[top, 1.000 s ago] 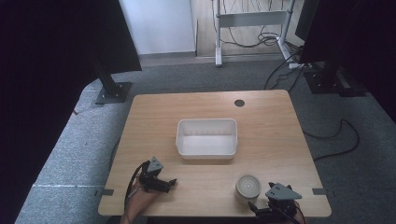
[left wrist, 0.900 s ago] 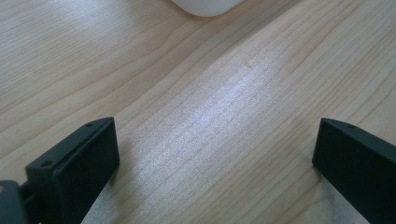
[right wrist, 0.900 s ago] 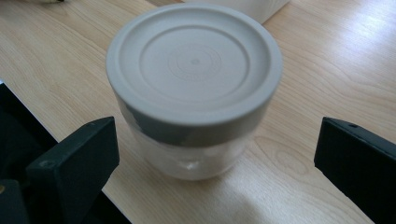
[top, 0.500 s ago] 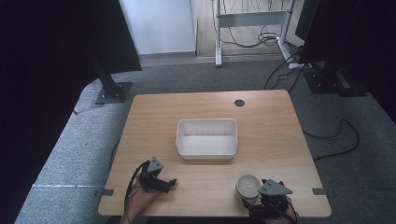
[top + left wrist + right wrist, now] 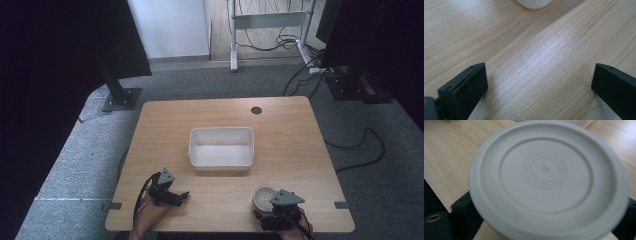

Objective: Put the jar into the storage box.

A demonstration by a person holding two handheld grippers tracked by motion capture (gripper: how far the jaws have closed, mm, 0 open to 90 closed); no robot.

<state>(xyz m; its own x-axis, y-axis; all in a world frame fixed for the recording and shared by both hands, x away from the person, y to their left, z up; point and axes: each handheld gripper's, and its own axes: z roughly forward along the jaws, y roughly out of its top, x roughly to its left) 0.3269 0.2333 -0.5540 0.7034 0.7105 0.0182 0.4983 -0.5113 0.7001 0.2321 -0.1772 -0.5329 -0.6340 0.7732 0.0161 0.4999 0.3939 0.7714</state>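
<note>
We had the right gripper (image 5: 272, 210) at the round lid (image 5: 263, 198) on the worktop's near edge, jaws straddling it, grip uncertain; the left gripper (image 5: 181, 196) idled, jaws apart. Next: clamping firmly.

- round grey lid (image 5: 546, 180): embossed ring of raised letters around a small centre dot, right gripper view; blurred, mould-type lettering, words can't be made out
- same lid in high view (image 5: 263, 198): too small, no lettering visible
- white tub (image 5: 221, 146): no label or print seen
- wooden table (image 5: 544, 62): bare wood grain, no marks or text
- nothing else readable in any view
</note>
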